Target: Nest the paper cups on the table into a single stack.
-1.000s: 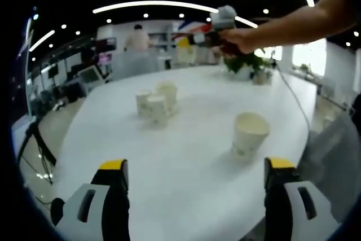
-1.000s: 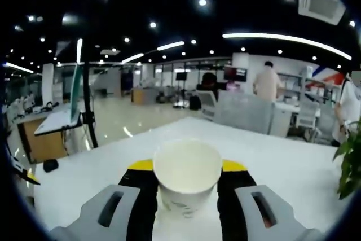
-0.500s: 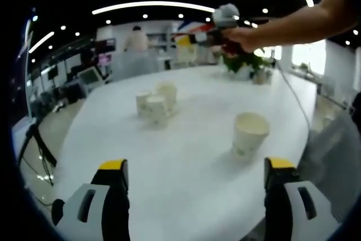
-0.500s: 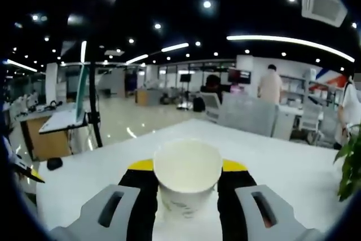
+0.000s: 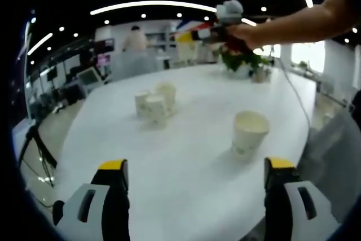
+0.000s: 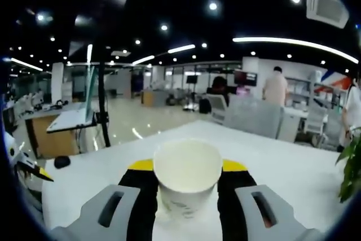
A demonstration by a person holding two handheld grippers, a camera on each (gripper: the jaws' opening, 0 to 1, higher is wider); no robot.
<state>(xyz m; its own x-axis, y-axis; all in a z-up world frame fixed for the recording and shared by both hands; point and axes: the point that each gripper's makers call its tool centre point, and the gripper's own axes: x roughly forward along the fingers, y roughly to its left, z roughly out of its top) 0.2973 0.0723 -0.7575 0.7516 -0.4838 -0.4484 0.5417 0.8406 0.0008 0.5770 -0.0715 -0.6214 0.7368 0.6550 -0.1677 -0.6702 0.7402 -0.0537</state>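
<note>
Left gripper view: table (image 5: pixel 186 196) stretches ahead of the left claw (image 5: pixel 197 176), whose jaws stand wide apart over bare tabletop. A lone paper cup (image 5: pixel 250 132) stands upright on the table, ahead and to the right. A cluster of three cups (image 5: pixel 154 101) sits farther back and to the left, touching one another, well apart from the lone cup. Potted plant (image 5: pixel 243 63) at the table's far edge, behind the lone cup.

Right gripper view: held cup (image 6: pixel 186 180) upright between the jaws of the right claw (image 6: pixel 186 167), above the table.
</note>
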